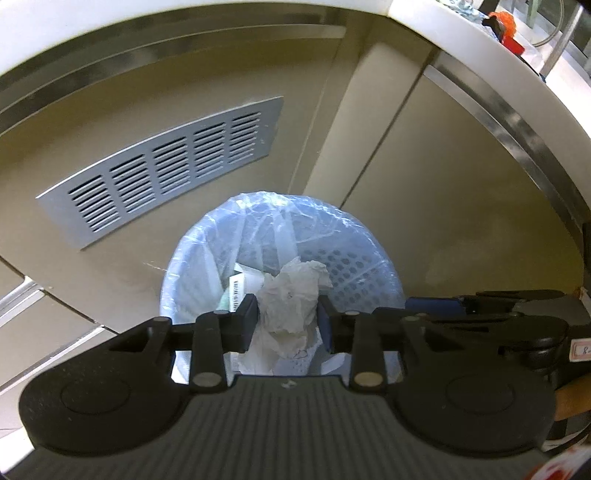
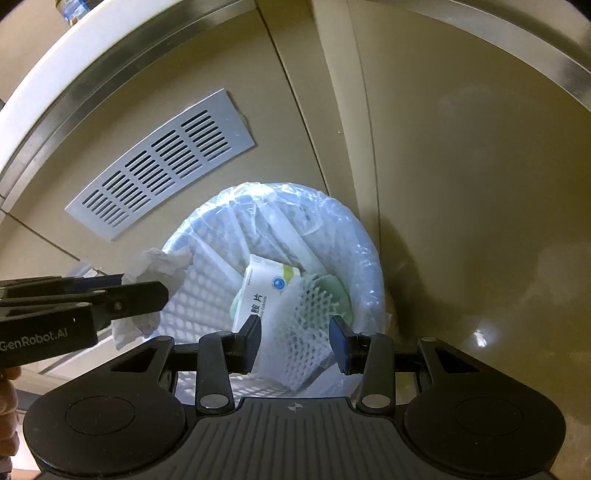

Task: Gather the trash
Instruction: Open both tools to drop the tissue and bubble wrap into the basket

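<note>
A pale blue perforated trash bin (image 1: 373,240) lined with a clear bag stands on the floor against a beige cabinet. My left gripper (image 1: 288,317) hangs over its near rim, shut on a crumpled white tissue (image 1: 291,291). From the right wrist view the same tissue (image 2: 159,266) sticks out of the left gripper (image 2: 147,291) at the bin's (image 2: 365,251) left rim. My right gripper (image 2: 297,332) is open above the bin. Below its jaws a white foam net (image 2: 303,332) lies loose on a white medicine box (image 2: 258,291) and some green waste inside the bin.
A grey vent grille (image 1: 166,166) is set in the cabinet panel behind the bin. A white countertop edge (image 1: 461,48) curves overhead, with an orange and red object (image 1: 502,22) on it. Beige cabinet doors (image 2: 461,184) close off the right side.
</note>
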{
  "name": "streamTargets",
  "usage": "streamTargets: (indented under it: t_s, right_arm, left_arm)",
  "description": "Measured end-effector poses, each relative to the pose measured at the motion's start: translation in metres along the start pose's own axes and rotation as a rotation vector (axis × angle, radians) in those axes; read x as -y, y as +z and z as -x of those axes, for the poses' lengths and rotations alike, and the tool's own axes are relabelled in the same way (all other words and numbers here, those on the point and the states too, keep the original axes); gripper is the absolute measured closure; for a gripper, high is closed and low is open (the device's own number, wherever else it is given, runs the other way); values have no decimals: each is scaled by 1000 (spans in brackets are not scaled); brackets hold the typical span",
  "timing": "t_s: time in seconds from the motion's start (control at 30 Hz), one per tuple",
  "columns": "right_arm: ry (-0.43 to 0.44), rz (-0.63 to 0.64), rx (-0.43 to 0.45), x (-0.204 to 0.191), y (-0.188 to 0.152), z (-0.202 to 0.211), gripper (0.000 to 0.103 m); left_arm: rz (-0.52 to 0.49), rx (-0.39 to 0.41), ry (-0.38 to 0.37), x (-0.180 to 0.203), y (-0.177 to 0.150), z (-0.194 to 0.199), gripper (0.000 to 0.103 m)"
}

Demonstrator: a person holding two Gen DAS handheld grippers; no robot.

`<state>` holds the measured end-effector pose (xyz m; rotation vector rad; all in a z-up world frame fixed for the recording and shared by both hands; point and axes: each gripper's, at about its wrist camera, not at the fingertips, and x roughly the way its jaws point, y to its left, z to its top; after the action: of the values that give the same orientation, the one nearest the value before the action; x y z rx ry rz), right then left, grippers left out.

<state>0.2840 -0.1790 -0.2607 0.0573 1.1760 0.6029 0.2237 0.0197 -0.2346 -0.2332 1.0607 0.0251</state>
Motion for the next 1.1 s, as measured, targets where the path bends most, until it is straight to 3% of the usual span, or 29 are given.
streamTargets:
  t_s: [0.1, 0.17, 0.4, 0.47, 0.57, 1.1]
  right_arm:
    - [-7, -3, 2, 1, -1, 1, 62]
    - [-9, -7, 3, 2, -2, 2, 62]
    - [-8, -14, 8, 4, -5, 7, 62]
    - [-4, -12, 11, 4, -6, 8, 61]
    - [0, -10, 15, 3, -7, 11, 61]
    - [49, 2, 29, 1, -10, 30, 58]
  left_arm:
    - [0, 2, -22, 3, 0, -1, 65]
    - [-3, 5, -26, 5, 0, 0, 53]
    - [-7, 1, -20, 8, -3, 1, 50]
    - [-1, 3, -23, 9, -4, 4, 41]
    - [2, 18, -26, 10, -4, 8, 38]
    - [9, 39, 29, 9, -8, 33, 37]
